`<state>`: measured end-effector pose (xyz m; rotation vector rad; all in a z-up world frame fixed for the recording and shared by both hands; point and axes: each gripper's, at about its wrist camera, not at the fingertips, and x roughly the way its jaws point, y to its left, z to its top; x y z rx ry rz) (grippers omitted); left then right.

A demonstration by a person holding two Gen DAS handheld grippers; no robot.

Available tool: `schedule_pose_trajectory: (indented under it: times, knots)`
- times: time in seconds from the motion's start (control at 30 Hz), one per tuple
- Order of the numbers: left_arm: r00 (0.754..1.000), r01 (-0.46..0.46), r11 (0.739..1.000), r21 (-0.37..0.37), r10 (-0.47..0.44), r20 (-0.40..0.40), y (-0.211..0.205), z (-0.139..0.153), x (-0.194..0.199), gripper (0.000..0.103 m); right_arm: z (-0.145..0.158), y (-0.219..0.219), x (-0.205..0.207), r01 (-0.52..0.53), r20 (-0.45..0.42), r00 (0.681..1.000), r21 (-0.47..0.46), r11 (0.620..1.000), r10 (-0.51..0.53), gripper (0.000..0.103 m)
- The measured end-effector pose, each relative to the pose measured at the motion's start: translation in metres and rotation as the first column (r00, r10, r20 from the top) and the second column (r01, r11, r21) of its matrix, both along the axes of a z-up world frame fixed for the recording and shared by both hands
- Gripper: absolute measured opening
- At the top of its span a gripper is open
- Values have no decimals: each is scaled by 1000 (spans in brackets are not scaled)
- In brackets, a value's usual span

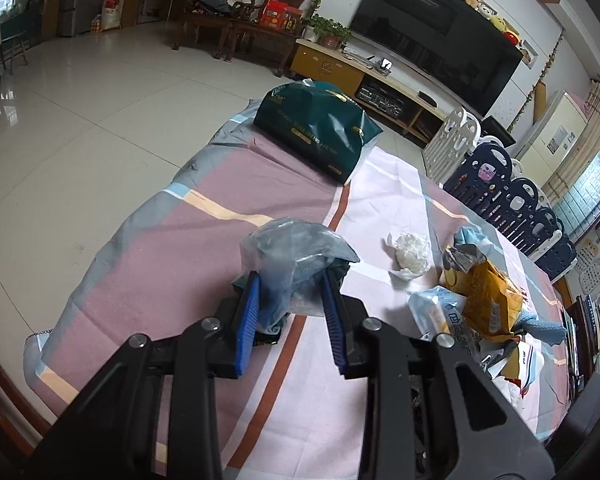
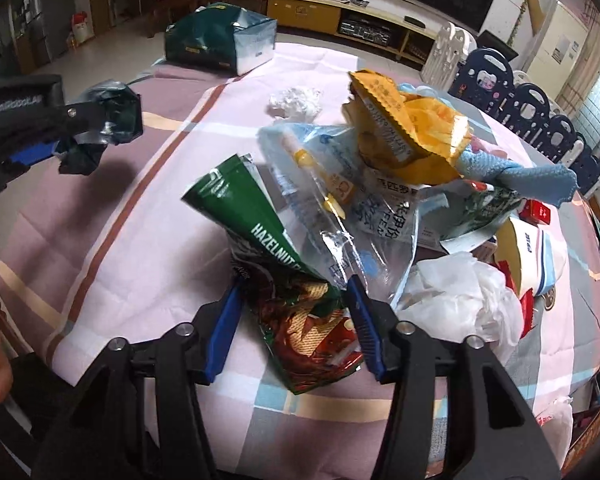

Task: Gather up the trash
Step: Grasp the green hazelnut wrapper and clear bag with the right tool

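Now the left gripper [image 1: 290, 280] squeezes a crumpled bag [image 1: 296, 256] left of the trash pile [image 2: 400, 200] to carry it off, while the right gripper [image 2: 296, 300], half open, straddles the green wrapper [image 2: 300, 300] at the pile's near edge, maybe touching.

Soft daylight, fisheye warping, dark corners
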<state>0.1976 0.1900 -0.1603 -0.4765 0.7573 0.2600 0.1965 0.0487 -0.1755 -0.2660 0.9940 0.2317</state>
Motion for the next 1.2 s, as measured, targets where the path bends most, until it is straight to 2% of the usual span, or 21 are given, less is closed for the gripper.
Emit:
schedule_pose_trajectory:
  times: [0.1,0.3,0.63,0.73,1.0,1.2]
  knots:
    - [1000,-5,1000,9,5,2,-1,1,-1,32,1,4,-5,-21,6,1000,-7,1000,21,40]
    - [1000,-23,1000,11,23,2,2,1,-2,32,13,6,-26,-47,32,998,18,999,46,32]
    - [999,-48,999,21,48,13,6,3,-6,32,38,11,-68,-63,142,988,17,998,60,32]
    - [998,-56,998,21,56,12,7,3,-7,32,40,7,-69,-43,144,989,27,999,39,32]
    - [997,-74,997,27,73,25,9,5,-10,32,52,-14,-75,3,184,983,121,993,-26,32]
    - [994,-96,995,-19,97,59,17,7,-23,32,75,-44,-87,50,203,974,259,965,-105,32]
